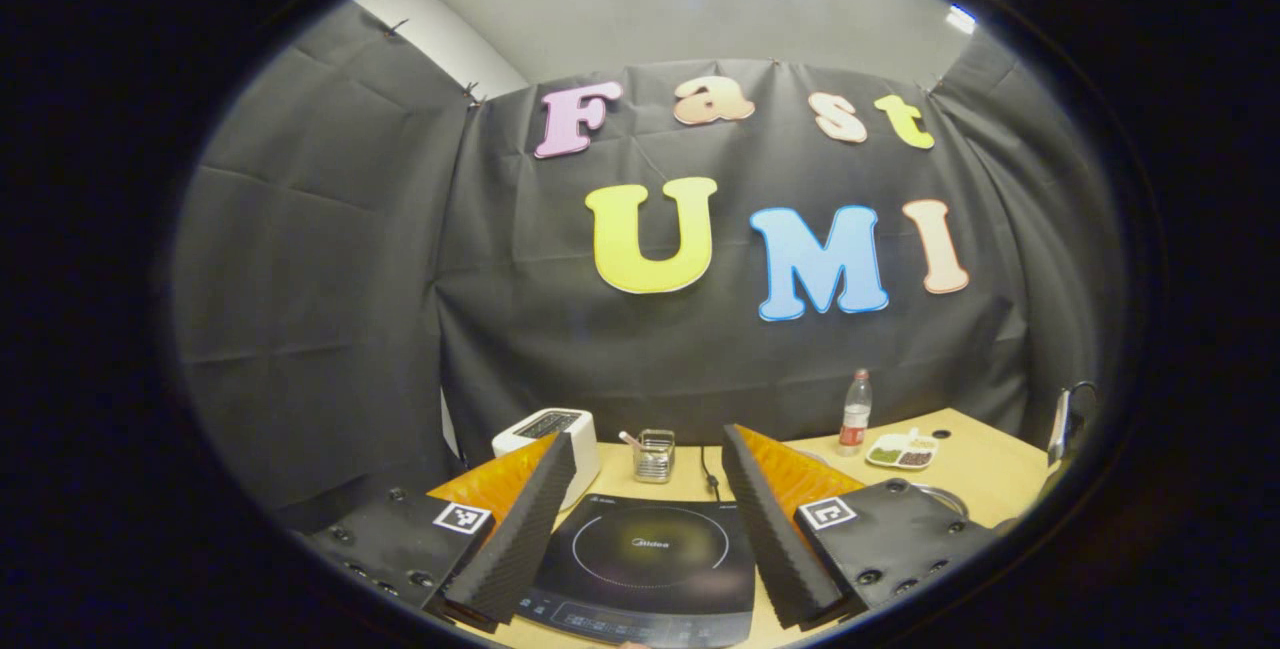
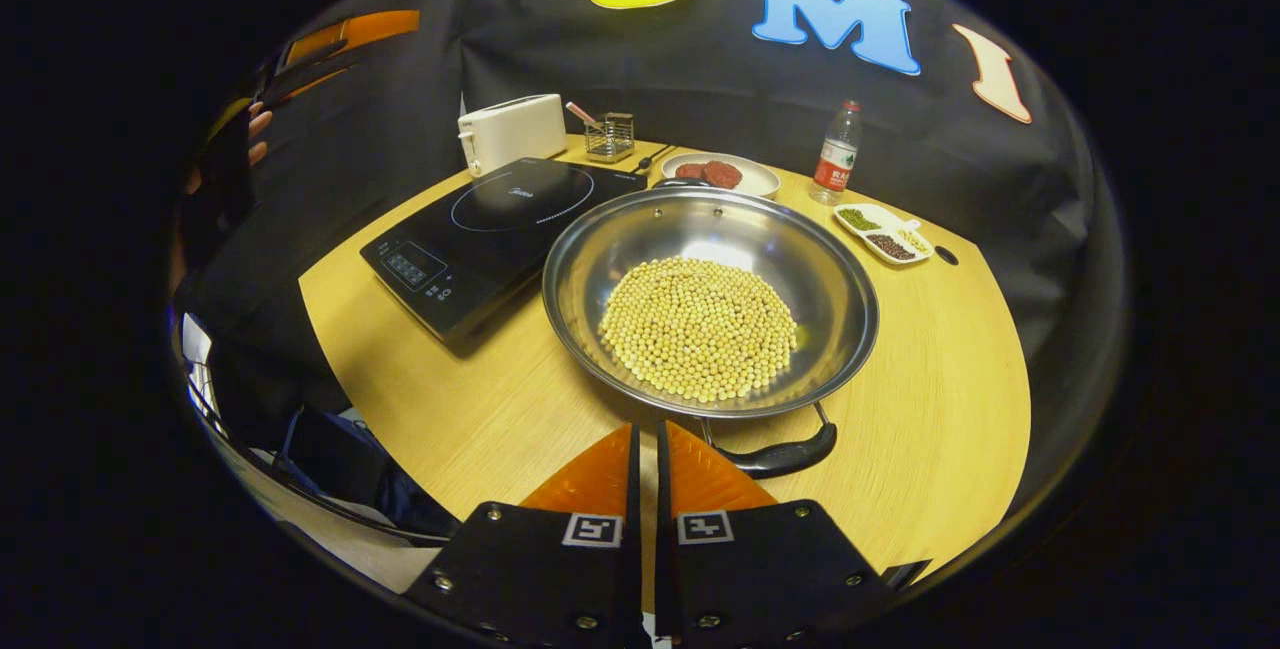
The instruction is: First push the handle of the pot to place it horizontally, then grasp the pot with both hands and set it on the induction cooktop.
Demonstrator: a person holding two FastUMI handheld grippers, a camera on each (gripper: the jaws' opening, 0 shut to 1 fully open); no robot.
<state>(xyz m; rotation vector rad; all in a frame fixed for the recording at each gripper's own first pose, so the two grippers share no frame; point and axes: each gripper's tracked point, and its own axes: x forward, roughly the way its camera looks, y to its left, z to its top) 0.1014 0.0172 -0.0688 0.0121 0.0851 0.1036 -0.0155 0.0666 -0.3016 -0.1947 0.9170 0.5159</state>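
At the bottom of the right gripper view, the right gripper (image 2: 645, 459) has its two orange-faced fingers closed together with only a thin slit between them, holding nothing, just above the round wooden desk (image 2: 930, 409). Just beyond its tips lies the black pot handle (image 2: 785, 456), right of bottom centre. It joins the wide shiny steel pot (image 2: 710, 299), which sits on the desk at frame centre filled with yellow soybeans (image 2: 700, 327). Left of the pot lies the black induction cooktop (image 2: 490, 229), close beside its rim. Farther back stand a white toaster (image 2: 510, 132), a plate of red food (image 2: 720, 173), and a clear plastic bottle (image 2: 835, 152).

In the left gripper view, the left gripper (image 1: 650, 469) is spread wide open, empty, above the cooktop (image 1: 650, 559).
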